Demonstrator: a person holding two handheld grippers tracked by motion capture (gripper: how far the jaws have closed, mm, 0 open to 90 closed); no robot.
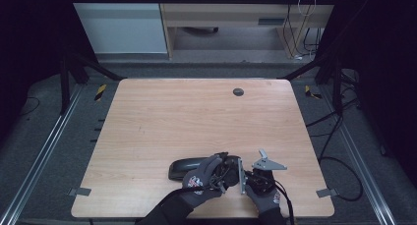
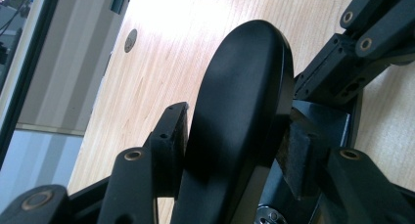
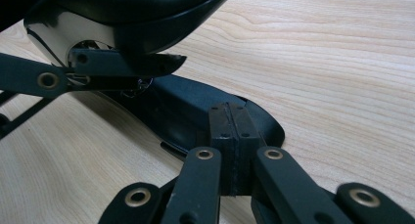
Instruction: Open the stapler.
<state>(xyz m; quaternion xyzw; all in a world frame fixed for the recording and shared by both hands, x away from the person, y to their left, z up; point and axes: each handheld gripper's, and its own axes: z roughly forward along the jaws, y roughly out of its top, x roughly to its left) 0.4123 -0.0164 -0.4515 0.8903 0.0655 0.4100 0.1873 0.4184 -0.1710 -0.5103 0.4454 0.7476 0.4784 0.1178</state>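
Observation:
A black hard-shell case lies near the table's front edge. Its lid stands raised, and my left gripper is shut on it, one pad on each side. In the high view the left gripper sits under a gloved hand at the case's right end. My right gripper is shut, its pads pressed together against the case's lower shell. The lid hangs above that shell, with the left gripper's links under it. In the high view the right gripper is just right of the left one.
The wooden table has a round cable grommet near its far edge. Metal frame rails run along both sides, cables lie on the floor at the right, and a desk stands beyond the table.

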